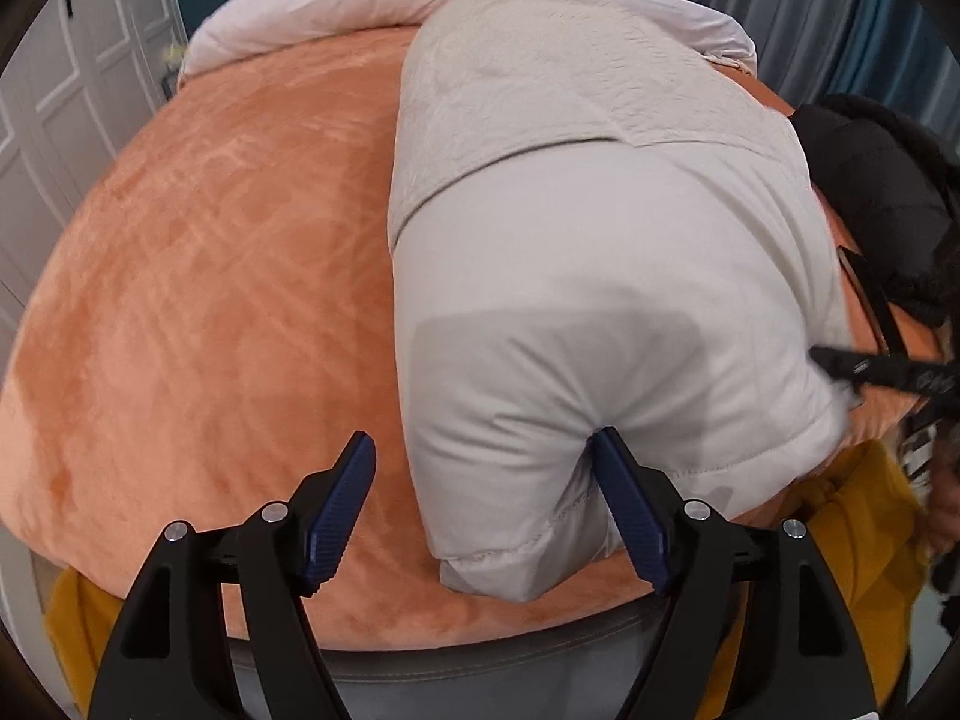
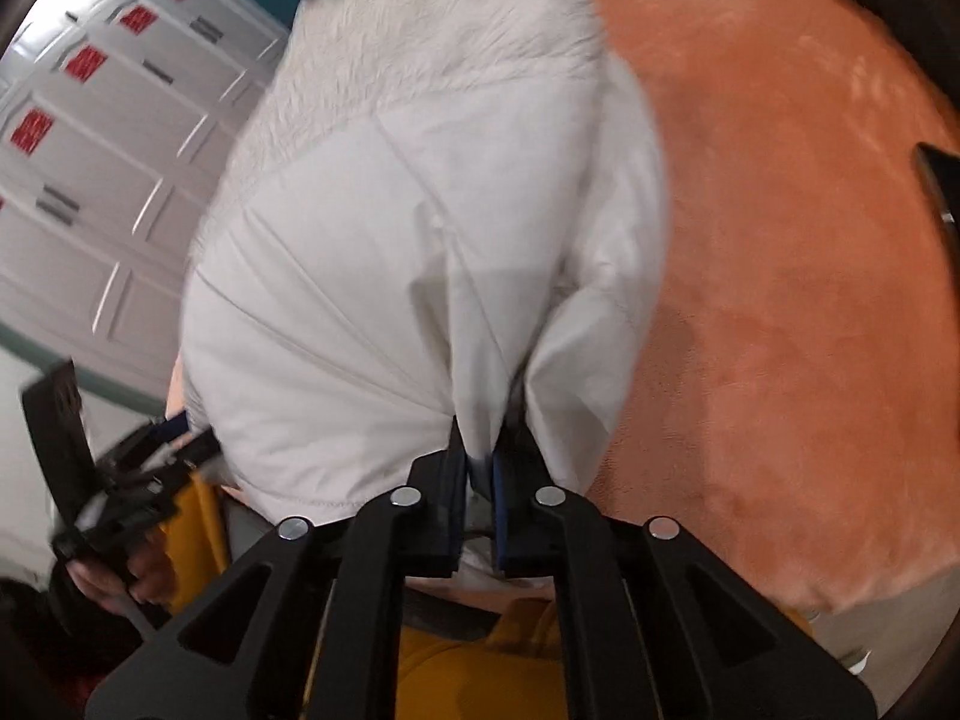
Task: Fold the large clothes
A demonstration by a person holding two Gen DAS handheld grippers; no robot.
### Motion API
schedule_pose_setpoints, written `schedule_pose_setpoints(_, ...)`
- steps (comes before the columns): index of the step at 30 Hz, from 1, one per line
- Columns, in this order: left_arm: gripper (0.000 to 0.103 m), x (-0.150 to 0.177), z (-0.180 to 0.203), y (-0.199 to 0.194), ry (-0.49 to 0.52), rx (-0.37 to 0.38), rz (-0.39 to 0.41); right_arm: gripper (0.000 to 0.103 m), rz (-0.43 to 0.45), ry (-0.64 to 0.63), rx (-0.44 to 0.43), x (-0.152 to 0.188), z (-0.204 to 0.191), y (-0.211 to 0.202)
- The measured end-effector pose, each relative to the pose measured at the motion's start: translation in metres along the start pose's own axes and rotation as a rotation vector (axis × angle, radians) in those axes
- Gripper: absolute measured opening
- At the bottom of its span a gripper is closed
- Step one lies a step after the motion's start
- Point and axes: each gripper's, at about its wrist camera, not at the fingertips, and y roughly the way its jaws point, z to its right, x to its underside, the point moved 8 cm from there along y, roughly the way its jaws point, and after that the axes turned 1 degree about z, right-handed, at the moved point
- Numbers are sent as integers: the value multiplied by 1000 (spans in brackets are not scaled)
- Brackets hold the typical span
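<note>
A large white padded jacket (image 1: 600, 276) lies on the orange bed cover (image 1: 210, 270), its textured lining side folded over further back. My left gripper (image 1: 483, 450) is open, its jaws wide apart; the near corner of the jacket lies between them, with the right pad pressing into the fabric. In the right wrist view the same jacket (image 2: 390, 252) hangs bunched from my right gripper (image 2: 479, 468), which is shut on a fold of its edge. The left gripper shows at the left of that view (image 2: 138, 468).
A black garment (image 1: 870, 192) lies at the bed's right edge. White bedding (image 1: 336, 6) is piled at the far end. White wardrobe doors (image 2: 90, 180) stand beside the bed. The person's yellow clothing (image 2: 480, 660) is close below the grippers.
</note>
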Motion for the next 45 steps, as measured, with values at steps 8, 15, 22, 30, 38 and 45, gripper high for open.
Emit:
schedule_pose_setpoints(8, 73, -3, -8, 3, -26, -2, 4, 46, 15, -154, 69, 9, -38, -22)
schedule_pose_setpoints(15, 74, -2, -9, 3, -27, 4, -3, 0, 67, -185, 73, 22, -46, -51)
schedule_pose_setpoints(22, 74, -1, -2, 2, -10, 2, -3, 0, 59, -37, 204, 43, 12, -50)
schedule_pose_setpoints(30, 73, -1, -8, -2, -5, -15, 3, 6, 68, -27, 248, 42, 4, -56)
schedule_pose_setpoints(38, 71, -7, -6, -21, -31, -3, 22, 7, 153, 10, 289, 21, 1, -82)
schedule_pose_setpoints(45, 71, -67, -4, -53, -40, -8, 135, 7, 237, -62, 290, -46, -38, -94)
